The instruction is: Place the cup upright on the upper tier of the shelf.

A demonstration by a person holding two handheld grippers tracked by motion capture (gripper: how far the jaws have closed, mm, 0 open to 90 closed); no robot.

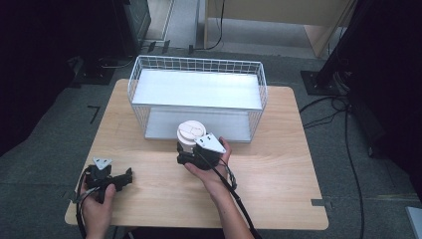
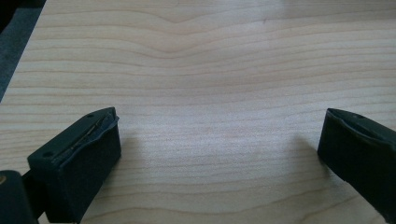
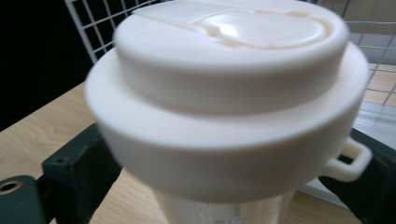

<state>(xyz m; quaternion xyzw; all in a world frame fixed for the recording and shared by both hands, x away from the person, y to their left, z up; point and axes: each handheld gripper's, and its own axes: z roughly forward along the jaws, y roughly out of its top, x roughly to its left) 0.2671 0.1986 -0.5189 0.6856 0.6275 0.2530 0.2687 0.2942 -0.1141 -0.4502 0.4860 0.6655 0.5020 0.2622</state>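
Cup [image 3: 229, 107] lid blurred, body hidden between right gripper [image 1: 191, 152] fingers.

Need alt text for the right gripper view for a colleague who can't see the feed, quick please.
A cream-lidded cup fills the frame, standing between the two black jaws of the right hand-held gripper, one jaw on each side of the cup below its lid. A small tab sticks out from the lid's right edge. Behind are a white wire basket and the wooden table.
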